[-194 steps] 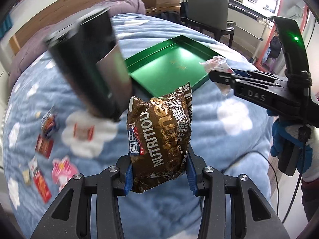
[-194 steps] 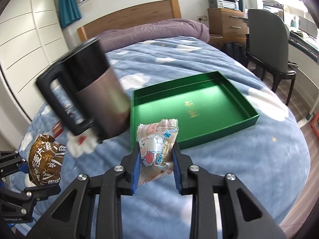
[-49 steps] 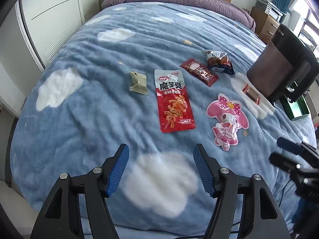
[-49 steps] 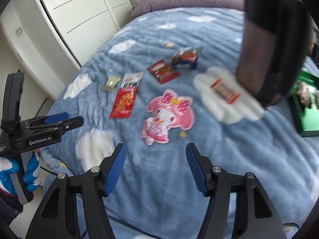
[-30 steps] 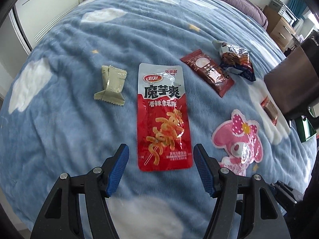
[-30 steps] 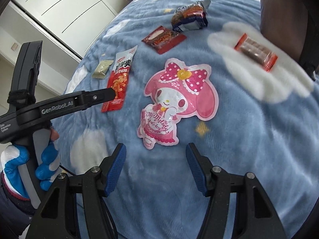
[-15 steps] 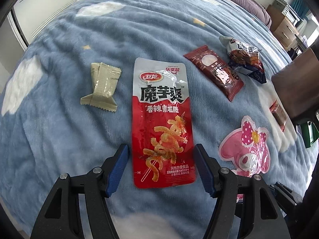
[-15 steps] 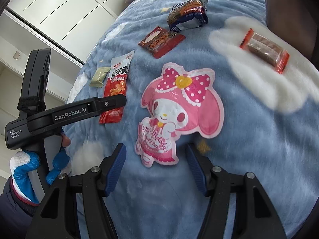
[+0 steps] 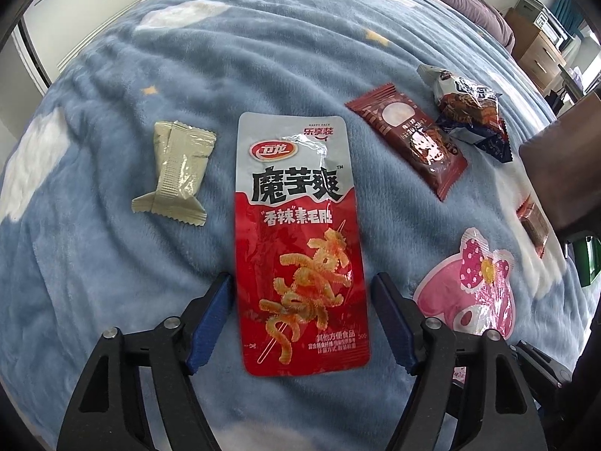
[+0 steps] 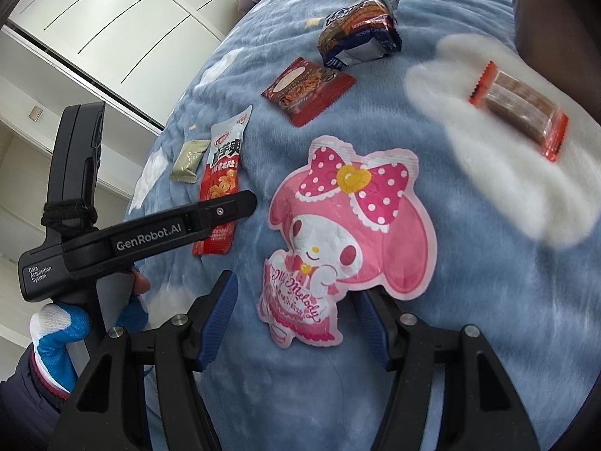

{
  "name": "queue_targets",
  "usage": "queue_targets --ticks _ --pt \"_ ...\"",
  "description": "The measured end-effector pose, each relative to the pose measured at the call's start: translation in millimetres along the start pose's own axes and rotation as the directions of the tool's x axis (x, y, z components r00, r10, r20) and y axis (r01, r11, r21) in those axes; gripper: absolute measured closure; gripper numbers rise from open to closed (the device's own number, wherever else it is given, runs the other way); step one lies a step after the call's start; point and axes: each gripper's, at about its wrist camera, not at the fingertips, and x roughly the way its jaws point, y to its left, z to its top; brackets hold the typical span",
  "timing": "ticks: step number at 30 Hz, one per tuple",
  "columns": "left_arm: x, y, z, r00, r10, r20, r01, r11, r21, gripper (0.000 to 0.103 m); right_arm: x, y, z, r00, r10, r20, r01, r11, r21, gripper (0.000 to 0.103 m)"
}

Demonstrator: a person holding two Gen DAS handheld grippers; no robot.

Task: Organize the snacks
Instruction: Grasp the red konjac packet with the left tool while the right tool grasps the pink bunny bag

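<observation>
Both grippers have come down closer to the blue cloud-print blanket (image 9: 112,255) than half a second ago, and each now straddles a packet. From the left wrist camera, the left gripper (image 9: 300,319) has just been opening its jaws, and they stand wide with the lower half of the red konjac snack packet (image 9: 298,240) lying flat between the blue pads (image 9: 210,315); a narrow strip of blanket shows on each side, so the pads do not press on it. Beside the packet on its left lies a small olive-green sachet (image 9: 174,176); to its right lie a dark red wrapped snack (image 9: 409,143) and a crinkled blue-and-silver packet (image 9: 469,112). From the right wrist camera, the right gripper (image 10: 296,323) is spread wide, holding nothing, and the foot of the pink My Melody pouch (image 10: 349,240) lies flat on the blanket between its pads (image 10: 219,315), clear of both. An orange-ended clear-wrapped bar (image 10: 518,109) rests on a white cloud patch, well apart. At left, a blue-and-white gloved hand (image 10: 56,334) carries the other gripper over the red packet.
</observation>
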Motion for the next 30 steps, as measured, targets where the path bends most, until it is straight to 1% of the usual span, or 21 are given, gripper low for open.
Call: queue_targets --ticks 2,4,7,9,10,11,12,13,14,15,17,21,23,26,29,30 --pt "4.0 -1.4 2.2 1.0 0.004 -0.007 -0.004 1.0 -0.003 0.028 2.2 0.5 2.1 1.0 -0.001 -0.001 0.001 1.0 -0.004 0.025" --pt "6.6 -3.9 3.3 1.0 -0.001 -0.013 0.001 1.0 0.003 0.019 3.8 1.0 4.0 1.0 0.0 -0.001 0.0 1.0 -0.006 0.026" --pt "9.7 -6.6 2.8 1.0 -0.006 -0.017 0.006 1.0 0.004 0.012 7.2 1.1 8.3 1.0 0.003 -0.001 -0.003 1.0 -0.008 0.028" --pt "11.4 -7.8 3.7 1.0 0.002 -0.021 -0.002 1.0 0.003 0.009 8.5 0.9 10.5 1.0 0.001 -0.002 -0.001 1.0 -0.013 0.035" --pt "12.5 -9.2 3.4 1.0 0.006 -0.023 -0.006 1.0 0.006 0.007 9.1 0.1 11.8 1.0 0.0 -0.001 0.0 1.0 -0.013 0.043" --pt "14.1 -10.5 4.0 1.0 0.009 -0.029 -0.008 1.0 0.01 0.005 9.6 -1.5 13.0 1.0 0.0 -0.002 0.0 1.0 -0.01 0.053" --pt "16.2 -12.2 4.7 0.999 0.012 -0.038 -0.012 1.0 0.018 0.002 9.6 -3.3 13.6 1.0 -0.001 -0.002 0.001 1.0 -0.006 0.059" --pt "18.4 -13.5 5.1 0.999 0.017 -0.047 -0.016 1.0 0.024 0.002 9.6 -5.7 14.3 1.0 -0.002 -0.002 0.002 1.0 -0.002 0.073" --pt "20.2 -15.1 6.6 0.998 0.025 -0.056 -0.023 0.999 0.026 0.002 9.4 -7.4 14.3 1.0 -0.004 -0.002 0.004 1.0 0.002 0.078" --pt "21.5 -15.5 8.0 0.998 0.023 -0.062 -0.022 1.0 0.022 0.001 9.2 -10.2 14.7 1.0 0.002 -0.002 -0.002 1.0 0.007 0.078" --pt "22.6 -15.4 10.5 0.997 0.022 -0.068 -0.021 1.0 0.011 0.001 8.0 -14.6 14.6 1.0 0.014 0.0 -0.014 1.0 0.021 0.085" --pt "26.9 -20.4 12.6 0.997 0.031 -0.069 -0.03 0.999 0.017 0.001 7.4 -19.0 14.7 0.999 0.032 0.011 -0.032 0.999 0.032 0.092" --pt "27.6 -18.8 12.3 0.997 0.024 -0.073 -0.023 1.0 0.015 0.001 6.7 -20.4 14.3 0.999 0.039 0.016 -0.04 0.999 0.035 0.098" --pt "25.6 -16.2 12.3 0.998 0.01 -0.067 -0.01 1.0 0.004 0.001 6.2 -20.5 14.1 0.999 0.036 0.017 -0.036 0.999 0.026 0.102" --pt "19.4 -10.8 9.2 0.999 0.017 -0.047 -0.017 1.0 -0.004 0.007 2.4 -19.1 12.2 1.0 0.017 0.013 -0.017 1.0 -0.004 0.103" --pt "19.0 -10.6 8.8 0.999 0.021 -0.041 -0.021 1.0 -0.005 0.011 2.2 -18.0 12.3 1.0 0.013 0.012 -0.013 1.0 -0.009 0.103"
